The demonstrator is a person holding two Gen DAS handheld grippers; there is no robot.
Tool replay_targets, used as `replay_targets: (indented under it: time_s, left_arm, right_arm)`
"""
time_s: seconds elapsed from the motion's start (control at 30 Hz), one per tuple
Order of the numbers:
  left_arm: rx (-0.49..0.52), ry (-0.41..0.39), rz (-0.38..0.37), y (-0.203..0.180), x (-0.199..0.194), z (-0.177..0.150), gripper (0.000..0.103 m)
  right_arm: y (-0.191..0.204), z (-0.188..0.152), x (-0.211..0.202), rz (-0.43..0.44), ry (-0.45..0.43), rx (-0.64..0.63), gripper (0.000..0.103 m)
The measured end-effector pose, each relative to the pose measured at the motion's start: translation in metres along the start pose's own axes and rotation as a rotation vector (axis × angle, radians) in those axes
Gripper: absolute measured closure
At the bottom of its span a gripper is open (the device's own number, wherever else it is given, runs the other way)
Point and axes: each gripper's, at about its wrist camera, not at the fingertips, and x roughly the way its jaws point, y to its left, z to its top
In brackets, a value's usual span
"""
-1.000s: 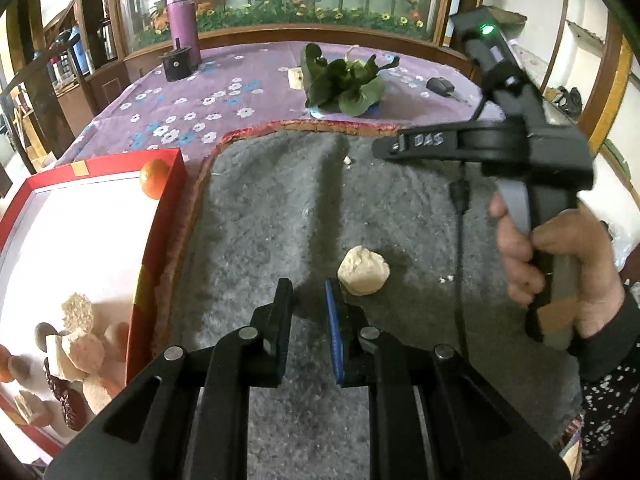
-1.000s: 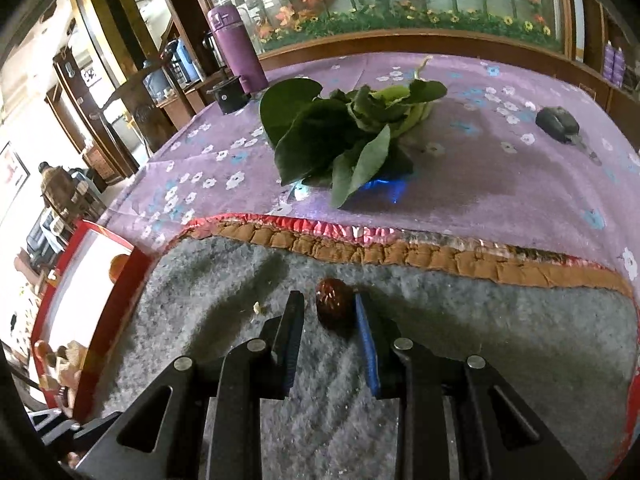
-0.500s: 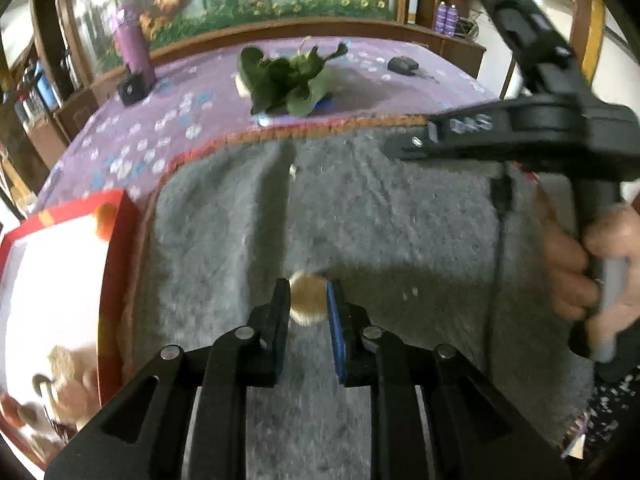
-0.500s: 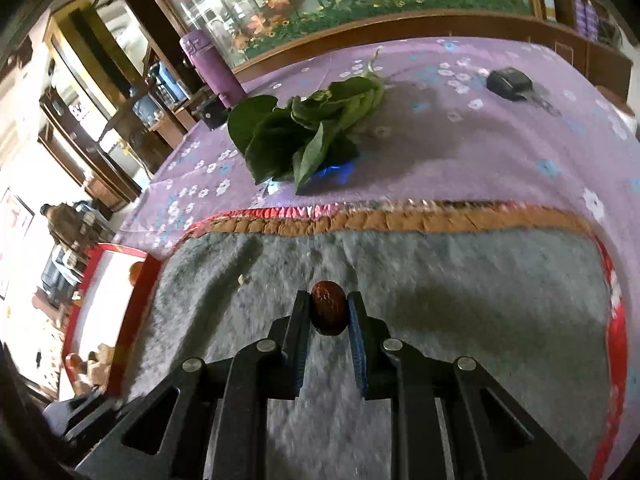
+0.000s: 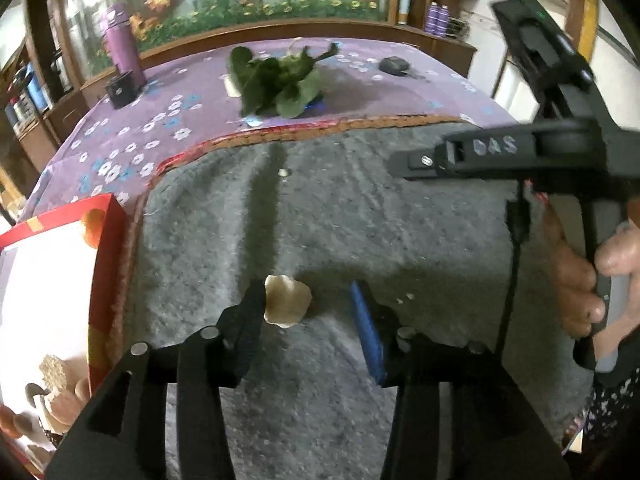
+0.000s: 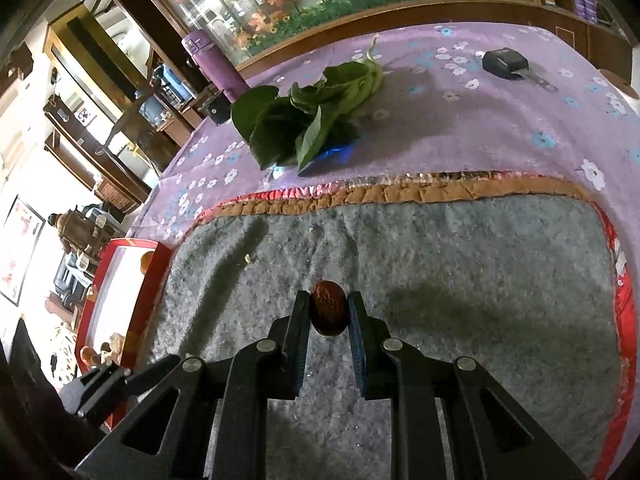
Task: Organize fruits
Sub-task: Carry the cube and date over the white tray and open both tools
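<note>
Showing, left wrist view: left gripper with jaws just opened partway, pale lumpy piece lying between them on the grey mat, touching the left finger, clear of the blue-padded right one, so not gripped. Looks light, dry, a bit crumbly, crumbs nearby; best pinched across its widest middle, gently. Red tray at left edge, orange fruit in its far corner, more pieces heaped at its near end. Right gripper body seen at far right in a hand. Switching to right wrist view: right gripper clamped tight on a dark red wrinkled fruit, likely a dried date, held across its middle over the mat. Seems small, light, firm, skin slightly glossy so could slip; squeeze looks centred. Tray at left, well apart.
</note>
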Motion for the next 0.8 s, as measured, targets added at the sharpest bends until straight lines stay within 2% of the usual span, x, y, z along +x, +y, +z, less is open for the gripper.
replay_targets:
  time_s: [0.27,0.43,0.57,0.67,0.8]
  left_arm:
    - [-0.029,0.017,-0.007,0.008,0.011,-0.004,0.061]
    - [-0.082,-0.004,-0.034,0.017,0.009,-0.001,0.077]
    - [-0.028,-0.020,-0.003,0.007,0.005,-0.003,0.077]
    - [-0.006,-0.028,-0.008,0.003,0.001,-0.008,0.077]
    - [-0.025,-0.030,-0.014,0.007,-0.005,-0.016,0.077]
  right_arm:
    - [0.003,-0.001,0.005,-0.007,0.008,-0.012,0.084]
    - [0.004,-0.002,0.007,-0.015,0.009,-0.015,0.084]
    - [0.004,-0.002,0.007,-0.014,0.009,-0.014,0.084]
    - [0.004,-0.001,0.007,-0.014,0.006,-0.013,0.084]
    - [0.003,-0.001,0.005,-0.003,-0.001,-0.005,0.084]
